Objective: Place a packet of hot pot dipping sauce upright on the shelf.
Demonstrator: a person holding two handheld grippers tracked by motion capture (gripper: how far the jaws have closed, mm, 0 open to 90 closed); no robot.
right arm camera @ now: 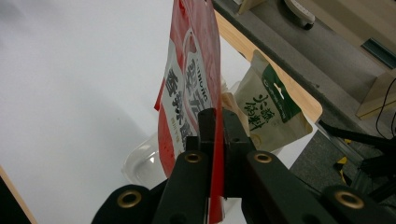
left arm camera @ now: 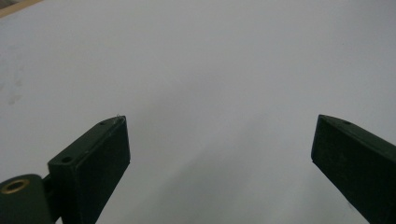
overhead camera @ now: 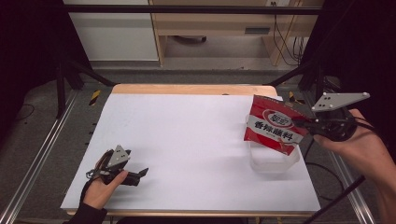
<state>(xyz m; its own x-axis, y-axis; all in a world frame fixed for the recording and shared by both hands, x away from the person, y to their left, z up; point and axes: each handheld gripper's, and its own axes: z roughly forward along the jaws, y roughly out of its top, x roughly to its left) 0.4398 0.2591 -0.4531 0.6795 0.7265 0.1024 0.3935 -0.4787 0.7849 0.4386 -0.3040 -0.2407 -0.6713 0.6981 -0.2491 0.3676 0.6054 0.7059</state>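
My bench (overhead camera: 187,140) has a white top over a pale wooden board whose far edge shows as a strip. It stands in a dark frame of black struts with metal rails along both sides. Beyond it the grey floor runs to a light wooden cabinet and a white panel, with cables hanging at the far right.

I count two claws, two pouches and one container. My left claw (overhead camera: 138,175) rests low at the near left of the bench in my left hand (overhead camera: 100,189), its jaws spread wide apart with nothing but bare white surface between them, as the left claw view shows (left arm camera: 219,154).

My right claw (overhead camera: 303,122) is at the right edge of the bench, jaws pressed together on the edge of the red pouch (overhead camera: 275,123). That red pouch, printed with white and dark characters, hangs in the air above the clear plastic container (overhead camera: 273,161), its lower corner just over the container's opening. In the right claw view the red pouch (right arm camera: 191,93) stands edge-on, pinched between my two black jaws, with the clear container (right arm camera: 140,161) below it. Behind it lies a second pouch, white and green (right arm camera: 268,112), near the bench's wooden edge.
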